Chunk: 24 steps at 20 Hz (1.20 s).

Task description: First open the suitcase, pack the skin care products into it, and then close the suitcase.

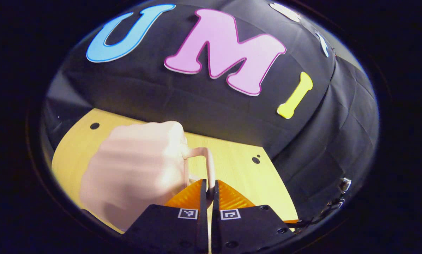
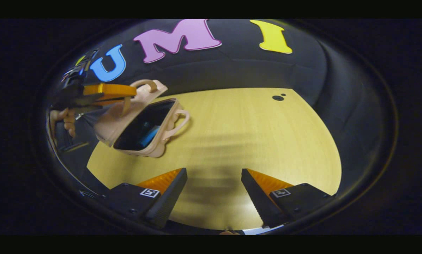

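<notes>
Wood table (image 2: pixel 253 141): left gripper (image 1: pixel 210 190) clamps the suitcase (image 2: pixel 140 123) lid handle (image 1: pixel 209 165); right gripper (image 2: pixel 214 190) hangs wide open, empty.

suitcase (image 2: pixel 140 120): smooth matt pale shell, left of the fingers | table (image 2: pixel 232 134): light wood-grain, faintly sheened, under the fingers

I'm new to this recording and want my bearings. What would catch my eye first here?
The pink suitcase at the wooden table's left, half open, with its lid lifted by the left gripper, which is shut on the lid's handle. Something blue lies in its dark inside. The right gripper hangs open over bare table.
</notes>
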Tool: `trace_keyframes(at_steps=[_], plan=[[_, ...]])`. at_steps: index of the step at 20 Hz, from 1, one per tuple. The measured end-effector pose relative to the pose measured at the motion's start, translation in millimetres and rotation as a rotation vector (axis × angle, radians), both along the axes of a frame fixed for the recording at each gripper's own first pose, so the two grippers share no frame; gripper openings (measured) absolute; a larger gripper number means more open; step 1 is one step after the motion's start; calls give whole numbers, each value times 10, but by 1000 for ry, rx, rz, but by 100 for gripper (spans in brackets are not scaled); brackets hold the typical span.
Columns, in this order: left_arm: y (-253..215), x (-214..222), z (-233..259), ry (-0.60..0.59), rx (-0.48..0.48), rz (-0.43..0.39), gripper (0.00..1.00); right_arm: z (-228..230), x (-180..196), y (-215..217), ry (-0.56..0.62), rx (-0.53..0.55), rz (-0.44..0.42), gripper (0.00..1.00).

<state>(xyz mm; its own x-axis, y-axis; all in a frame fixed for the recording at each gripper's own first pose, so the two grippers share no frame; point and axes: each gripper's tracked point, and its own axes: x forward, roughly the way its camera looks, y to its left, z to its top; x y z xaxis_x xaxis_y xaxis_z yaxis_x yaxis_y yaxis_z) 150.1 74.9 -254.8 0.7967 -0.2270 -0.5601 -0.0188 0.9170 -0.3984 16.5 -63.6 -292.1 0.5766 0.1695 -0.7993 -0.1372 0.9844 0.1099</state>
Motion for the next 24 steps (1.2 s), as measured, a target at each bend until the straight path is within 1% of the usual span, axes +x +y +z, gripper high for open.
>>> trace_keyframes(at_steps=[3, 4, 6, 7, 8, 9, 10, 12, 13, 14, 16, 17, 18, 19, 21, 22, 24], plan=[[-75, 24, -135, 68, 46, -8, 9, -47, -142, -221, 23, -25, -32, 98], [-140, 7, -175, 76, 57, -10, 10, -68, -146, -250, 33, -24, -45, 98], [-188, 16, -148, 60, 65, -19, 18, -48, -162, -243, 38, -11, -56, 98], [-217, 30, -123, 32, 65, -21, 26, -7, -125, -228, 26, -2, -62, 98], [-282, 6, -35, -13, 56, -31, 23, 37, -93, -214, 7, 11, -69, 99], [-330, -21, 85, -63, 50, -39, 42, 95, -33, -180, -11, 26, -76, 98], [-361, -83, 246, -117, 54, -55, 64, 187, 12, -154, -29, 36, -82, 98], [-313, -181, 579, -225, 122, -75, 96, 360, 126, -83, -76, 50, -88, 98], [-227, -269, 770, -274, 183, -73, 98, 449, 179, -39, -101, 60, -88, 98], [-129, -360, 966, -313, 233, -55, 97, 532, 219, 2, -122, 77, -91, 98], [-7, -572, 1390, -386, 285, -21, 96, 719, 275, 89, -150, 109, -109, 98], [7, -693, 1545, -409, 280, -21, 96, 854, 303, 115, -174, 119, -120, 98], [-15, -851, 1666, -414, 253, -34, 96, 994, 327, 185, -209, 130, -127, 98], [-7, -1012, 1814, -425, 217, -29, 96, 1151, 327, 254, -248, 141, -130, 98], [51, -1266, 2049, -443, 153, 10, 96, 1429, 312, 349, -329, 167, -126, 98], [144, -1345, 2114, -455, 153, 38, 96, 1583, 276, 415, -372, 175, -119, 98], [387, -1538, 2265, -495, 215, 109, 96, 1937, 177, 546, -467, 176, -87, 98]])
